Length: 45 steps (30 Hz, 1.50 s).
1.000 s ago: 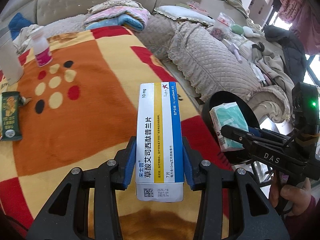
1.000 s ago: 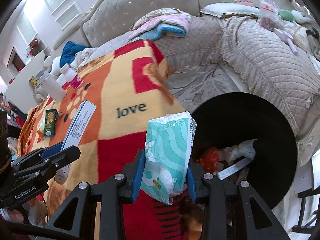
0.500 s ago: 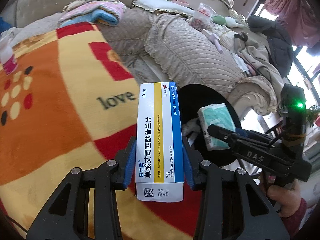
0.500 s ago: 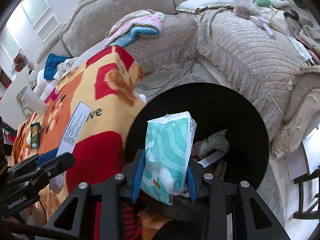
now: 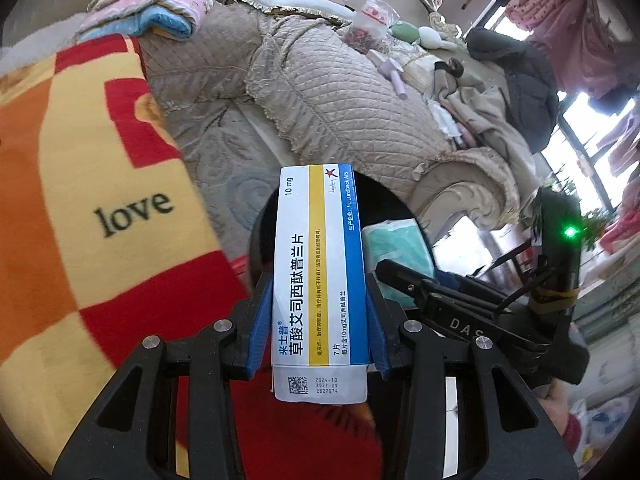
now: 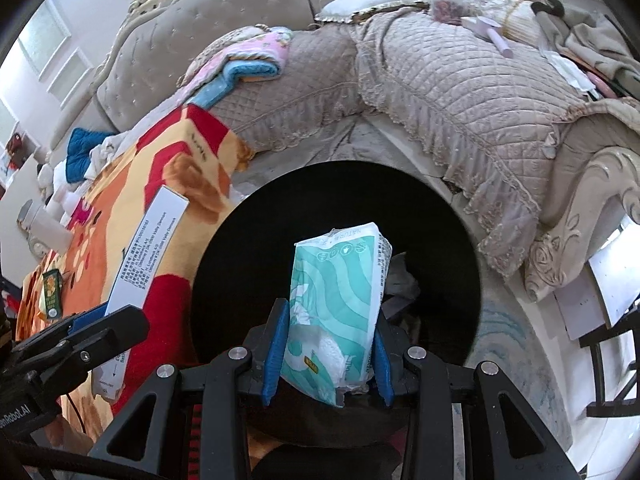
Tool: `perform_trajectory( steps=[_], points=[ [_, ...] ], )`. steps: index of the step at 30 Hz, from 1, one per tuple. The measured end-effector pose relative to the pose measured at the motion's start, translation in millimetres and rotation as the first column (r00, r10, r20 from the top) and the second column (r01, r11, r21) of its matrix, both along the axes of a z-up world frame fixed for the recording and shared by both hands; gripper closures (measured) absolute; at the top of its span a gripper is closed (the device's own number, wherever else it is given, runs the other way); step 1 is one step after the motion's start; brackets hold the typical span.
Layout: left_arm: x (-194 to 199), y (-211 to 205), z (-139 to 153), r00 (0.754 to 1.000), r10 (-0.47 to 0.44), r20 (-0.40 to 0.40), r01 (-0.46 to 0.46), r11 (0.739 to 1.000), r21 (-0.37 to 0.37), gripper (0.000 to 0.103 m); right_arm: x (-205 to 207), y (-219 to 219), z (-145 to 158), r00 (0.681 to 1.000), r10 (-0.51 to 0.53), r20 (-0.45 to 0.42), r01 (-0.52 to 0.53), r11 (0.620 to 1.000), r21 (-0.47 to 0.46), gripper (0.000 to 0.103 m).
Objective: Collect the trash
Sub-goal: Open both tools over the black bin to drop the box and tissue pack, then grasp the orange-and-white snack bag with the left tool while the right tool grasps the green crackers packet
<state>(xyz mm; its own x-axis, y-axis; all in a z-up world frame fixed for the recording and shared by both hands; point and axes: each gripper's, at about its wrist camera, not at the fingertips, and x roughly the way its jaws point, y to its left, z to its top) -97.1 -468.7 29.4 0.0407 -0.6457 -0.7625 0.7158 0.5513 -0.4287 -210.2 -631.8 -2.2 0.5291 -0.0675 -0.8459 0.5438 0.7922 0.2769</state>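
Your right gripper [image 6: 326, 354] pinches a teal tissue pack [image 6: 338, 304] by its lower end, blue pads pressed into the soft wrapper on both sides, so that the pack stands up and forward over the open mouth of the black trash bin [image 6: 224, 248]. Held this way, the pack hangs directly above the bin's dark interior, where crumpled paper already lies; loosening the pinch should be enough to drop it in.

Your left gripper [image 5: 318, 336] clamps a white-and-blue medicine box [image 5: 316, 272] across its narrow width near the printed end, the long axis pointing away from you. The box's far end reaches over the bin's near rim [image 5: 260, 240], while its gripped end appears to sit above the red and orange blanket [image 5: 100, 160]. By this judgement the box needs a little more forward travel before release, or it may tip back onto the blanket.

The two grippers sit side by side, close together, so letting go in turn avoids a collision. A green packet [image 6: 52, 294] on the blanket remains to be collected. The quilted sofa [image 6: 460, 92] stands behind the bin.
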Motion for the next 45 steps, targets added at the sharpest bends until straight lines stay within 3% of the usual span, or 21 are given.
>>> perform_trajectory(
  steps=[1,3,9,24,36,45],
  points=[
    [1,0,0,1.0,-0.004,-0.008,0.004,1.0,-0.006,0.06,-1,-2,0,1.0,-0.01,0.0,0.01,1.0,-0.001,0.064],
    [0,-1,0,1.0,-0.008,-0.008,0.008,1.0,-0.006,0.05,-5,-6,2,1.0,-0.03,0.004,0.03,1.0,-0.008,0.046],
    [1,6,0,1.0,0.006,-0.003,-0.006,1.0,0.006,0.047,-9,-9,5,0.999,-0.051,0.019,0.051,0.999,0.012,0.045],
    [14,57,-1,0.986,0.136,0.099,-0.143,0.987,0.067,0.047,11,28,6,0.999,0.032,0.015,-0.032,0.999,0.015,0.044],
    [33,115,0,0.954,0.251,0.165,-0.27,0.957,0.103,0.047,43,78,15,0.988,0.152,0.009,-0.152,0.988,-0.012,0.041],
    [54,183,4,0.912,0.361,0.194,-0.386,0.915,0.116,0.047,78,124,24,0.967,0.255,0.026,-0.254,0.967,-0.019,0.04]
  ],
)
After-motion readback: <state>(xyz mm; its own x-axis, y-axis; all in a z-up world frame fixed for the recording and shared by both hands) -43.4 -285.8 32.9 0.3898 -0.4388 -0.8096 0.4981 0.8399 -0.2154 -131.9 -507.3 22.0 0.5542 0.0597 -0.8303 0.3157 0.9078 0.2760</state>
